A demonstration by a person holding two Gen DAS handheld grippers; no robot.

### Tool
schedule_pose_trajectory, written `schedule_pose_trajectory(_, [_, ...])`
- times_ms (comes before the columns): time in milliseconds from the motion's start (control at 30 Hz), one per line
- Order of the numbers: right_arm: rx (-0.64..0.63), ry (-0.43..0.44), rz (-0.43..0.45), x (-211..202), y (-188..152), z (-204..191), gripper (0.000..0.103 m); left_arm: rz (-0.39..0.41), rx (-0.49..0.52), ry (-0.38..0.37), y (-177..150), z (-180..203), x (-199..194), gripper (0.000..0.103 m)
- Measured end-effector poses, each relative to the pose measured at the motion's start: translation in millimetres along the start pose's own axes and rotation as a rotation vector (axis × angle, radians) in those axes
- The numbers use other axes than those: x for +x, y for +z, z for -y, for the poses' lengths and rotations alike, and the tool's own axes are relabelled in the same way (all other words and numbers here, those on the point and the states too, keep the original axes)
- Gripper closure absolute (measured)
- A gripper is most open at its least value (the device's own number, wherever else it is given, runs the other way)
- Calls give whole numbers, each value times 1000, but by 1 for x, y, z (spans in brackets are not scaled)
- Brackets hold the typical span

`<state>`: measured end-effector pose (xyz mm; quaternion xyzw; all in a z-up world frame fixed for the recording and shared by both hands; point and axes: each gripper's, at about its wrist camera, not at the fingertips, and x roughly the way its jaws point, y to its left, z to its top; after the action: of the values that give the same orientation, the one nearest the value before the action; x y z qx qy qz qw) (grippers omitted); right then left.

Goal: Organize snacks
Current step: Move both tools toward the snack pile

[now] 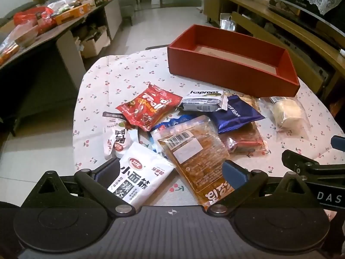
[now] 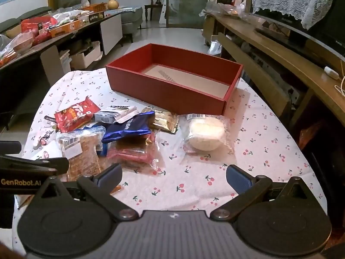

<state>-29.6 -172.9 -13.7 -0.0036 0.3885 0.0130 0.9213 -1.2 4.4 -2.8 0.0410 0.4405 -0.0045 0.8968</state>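
Left gripper [image 1: 171, 170] spread wide, right gripper [image 2: 173, 176] likewise — snack pile [image 1: 185, 127] overlapping, lower packets half-hidden

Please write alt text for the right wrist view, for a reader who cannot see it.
Open right gripper hovers over a cherry-print tablecloth. An empty red box stands behind a heap of snack packets, with a clear-wrapped white cake lying apart.

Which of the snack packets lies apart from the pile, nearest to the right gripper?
The clear packet with the pale round cake. It lies alone on the tablecloth to the right of the heap, while the other packets overlap one another.
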Motion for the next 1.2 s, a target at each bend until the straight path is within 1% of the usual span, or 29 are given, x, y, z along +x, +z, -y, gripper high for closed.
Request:
schedule_pose_trajectory(733, [-19, 19, -9, 0, -1, -4, 0, 4, 15, 22, -1, 2, -5, 5])
schedule_pose_trajectory(1200, [-25, 22, -12, 1, -1, -6, 0, 3, 18, 27, -2, 1, -5, 5])
